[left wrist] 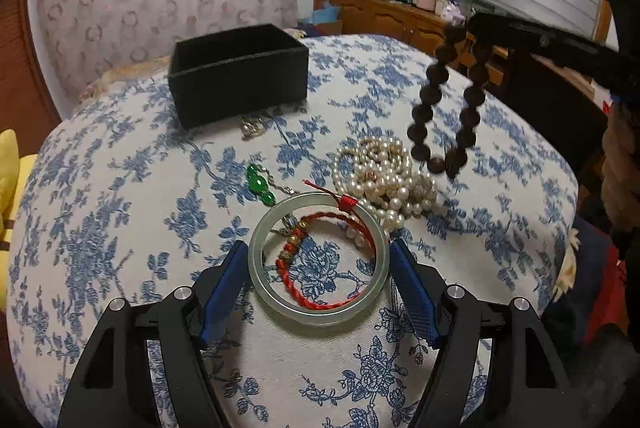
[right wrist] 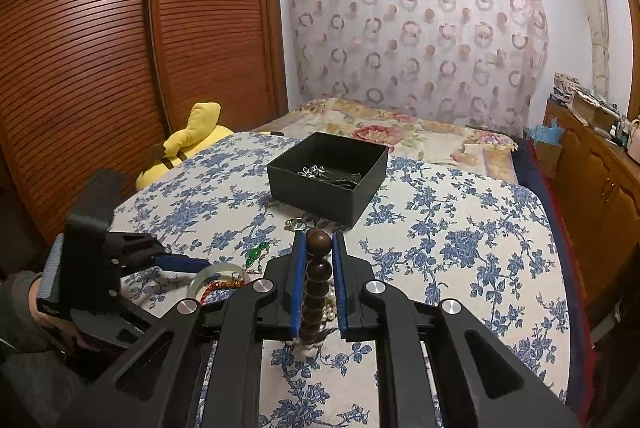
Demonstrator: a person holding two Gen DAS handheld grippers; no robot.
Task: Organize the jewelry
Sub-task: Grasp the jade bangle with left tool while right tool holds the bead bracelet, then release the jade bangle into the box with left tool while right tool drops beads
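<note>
A black open box [left wrist: 240, 72] stands on the blue-flowered cloth; in the right wrist view the box [right wrist: 328, 176] holds silver pieces. My left gripper [left wrist: 319, 260] is open, its blue fingers on either side of a pale jade bangle [left wrist: 318, 312] lying on the cloth. A red cord bracelet [left wrist: 320, 302] lies inside and across the bangle. A pearl necklace [left wrist: 384, 180], a green bead pendant [left wrist: 260, 184] and a small silver piece [left wrist: 252, 126] lie nearby. My right gripper [right wrist: 319, 244] is shut on a dark wooden bead bracelet [right wrist: 318, 268], which hangs above the pearls [left wrist: 444, 108].
A yellow plush toy [right wrist: 188, 144] lies at the left of the bed. A wooden sideboard [right wrist: 600, 188] with clutter stands at the right. A patterned curtain [right wrist: 416, 40] hangs behind, and a slatted wooden wardrobe [right wrist: 120, 68] is at the left.
</note>
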